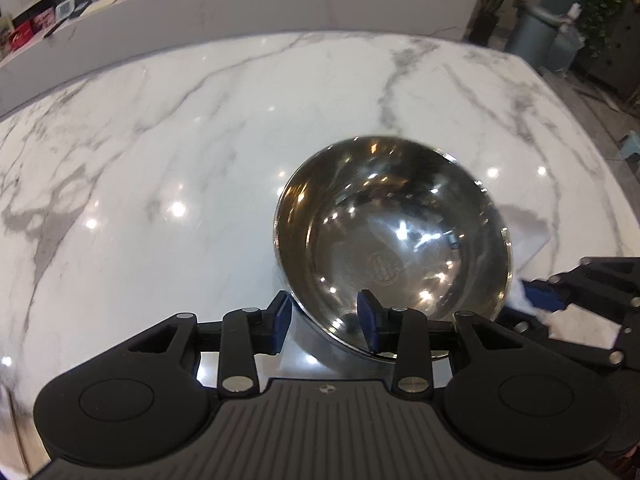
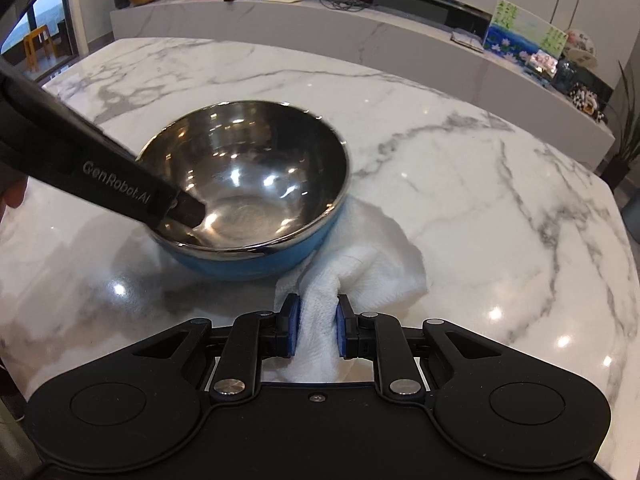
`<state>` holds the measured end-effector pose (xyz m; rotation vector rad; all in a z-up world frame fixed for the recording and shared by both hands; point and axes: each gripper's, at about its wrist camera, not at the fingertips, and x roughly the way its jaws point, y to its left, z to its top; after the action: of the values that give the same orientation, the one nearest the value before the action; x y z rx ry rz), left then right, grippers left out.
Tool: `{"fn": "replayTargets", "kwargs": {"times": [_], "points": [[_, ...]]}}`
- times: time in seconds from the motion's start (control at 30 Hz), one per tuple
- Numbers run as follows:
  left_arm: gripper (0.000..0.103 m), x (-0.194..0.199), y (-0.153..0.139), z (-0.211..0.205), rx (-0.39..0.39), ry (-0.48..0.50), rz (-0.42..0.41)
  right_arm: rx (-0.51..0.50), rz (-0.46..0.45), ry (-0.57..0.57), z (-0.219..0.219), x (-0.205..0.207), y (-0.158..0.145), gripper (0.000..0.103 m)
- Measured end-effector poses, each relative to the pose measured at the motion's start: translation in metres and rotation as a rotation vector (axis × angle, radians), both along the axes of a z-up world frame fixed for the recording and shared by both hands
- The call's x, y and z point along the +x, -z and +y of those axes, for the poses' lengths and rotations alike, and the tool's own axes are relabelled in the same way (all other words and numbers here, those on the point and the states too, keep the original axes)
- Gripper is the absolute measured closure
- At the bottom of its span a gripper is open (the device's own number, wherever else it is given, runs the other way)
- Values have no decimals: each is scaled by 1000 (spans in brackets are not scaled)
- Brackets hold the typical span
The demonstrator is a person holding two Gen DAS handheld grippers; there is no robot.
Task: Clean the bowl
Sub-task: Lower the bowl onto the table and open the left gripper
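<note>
Scene: round steel bowl with mirror-bright inside and blue outer shell (image 2: 244, 184) sits tilted on the white grey-veined marble worktop (image 2: 480, 184), its far side propped on a crumpled white cloth towel (image 2: 376, 248).

Bowl position: centre-left in the right wrist view; low and right of centre in the left wrist view (image 1: 394, 236), just ahead of the left tongs (image 1: 326, 326).

Step in hand (judged): steady the bowl by its near rim, then bring the towel inside to wipe. No wiping contact with the interior yet.

Left tongs: jaws part open and straddling the near rim, one blue pad outside the wall, one inside. Whether the pads actually pinch the wall cannot be told; a gap seems to remain on the outer side.

Right tongs (image 2: 316, 330): clamped on a bunched fold of the towel, pads pressing it from both sides; the rest of the towel trails forward under the bowl's edge.

Method note: close the left pads firmly on the rim before moving the towel, since the bowl rests on it and may rock or slide. Lift the towel clear, then sweep the bottom first and work up the wall.

Risk (judged): slick steel on polished marble; weak rim hold lets the bowl spin.
</note>
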<state>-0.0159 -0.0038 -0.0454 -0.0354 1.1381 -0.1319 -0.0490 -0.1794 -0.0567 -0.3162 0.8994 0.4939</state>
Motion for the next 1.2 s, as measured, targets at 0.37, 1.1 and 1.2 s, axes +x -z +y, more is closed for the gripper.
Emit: {"fn": "replayTargets", "kwargs": {"times": [0.37, 1.1, 1.2], "points": [[82, 6, -2, 6, -6, 5, -34, -4, -90, -6, -2, -8, -22, 87], [51, 12, 9, 1, -81, -36, -3, -70, -17, 14, 7, 3, 9, 87], [50, 13, 11, 5, -110, -52, 15, -67, -16, 17, 7, 2, 8, 87]]}}
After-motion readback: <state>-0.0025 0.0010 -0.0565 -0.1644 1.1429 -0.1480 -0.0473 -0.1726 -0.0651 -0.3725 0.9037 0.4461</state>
